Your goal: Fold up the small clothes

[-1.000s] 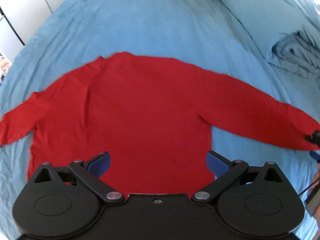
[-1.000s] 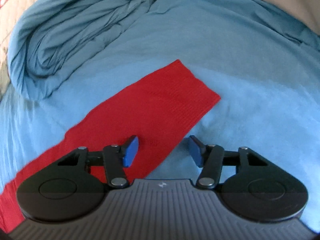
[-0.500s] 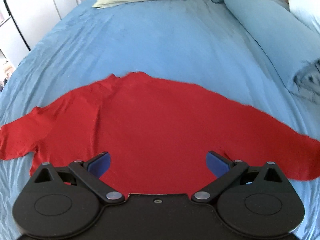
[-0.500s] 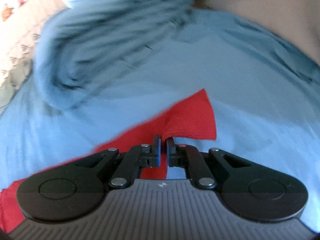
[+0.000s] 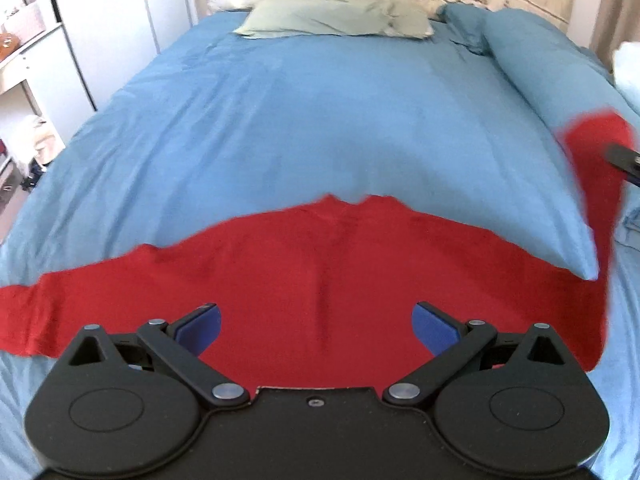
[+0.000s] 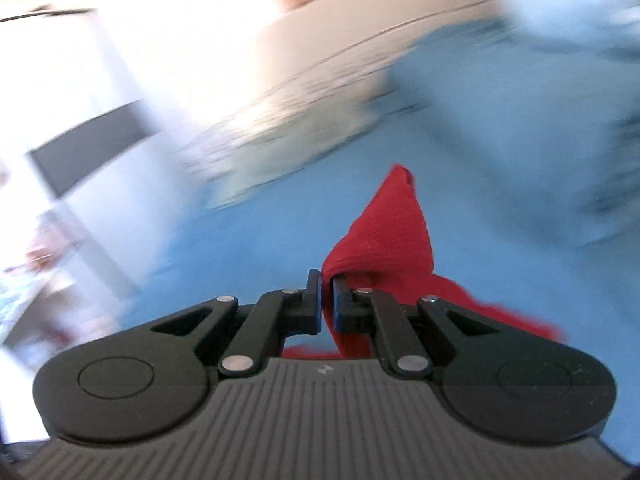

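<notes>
Blue bedsheet (image 5: 320, 120) filled both views, with a green pillow (image 5: 336, 20) seen at the head of the bed. Red sweater (image 5: 320, 272) was laid flat on the sheet, well short of the pillow, body spread just ahead of the left hand-held gripper (image 5: 316, 322). That gripper's jaws were held wide with nothing gripped between them. The right hand-held gripper (image 6: 327, 304) was clamped narrow on the red sleeve cuff (image 6: 384, 232), which was bunched and lifted off the sheet; in the left wrist view the sleeve (image 5: 600, 168) was seen raised at the sweater's right side. Right wrist view was heavily motion-blurred.

Risks judged from here: cuff was pinched only by a small fold of fabric, so it could be slipped out during a fast swing. Sweater body was not pinned by the left gripper, so it could be dragged or skewed across the sheet as the sleeve was pulled over. Sleeve could be landed twisted or crooked, giving an uneven fold.
</notes>
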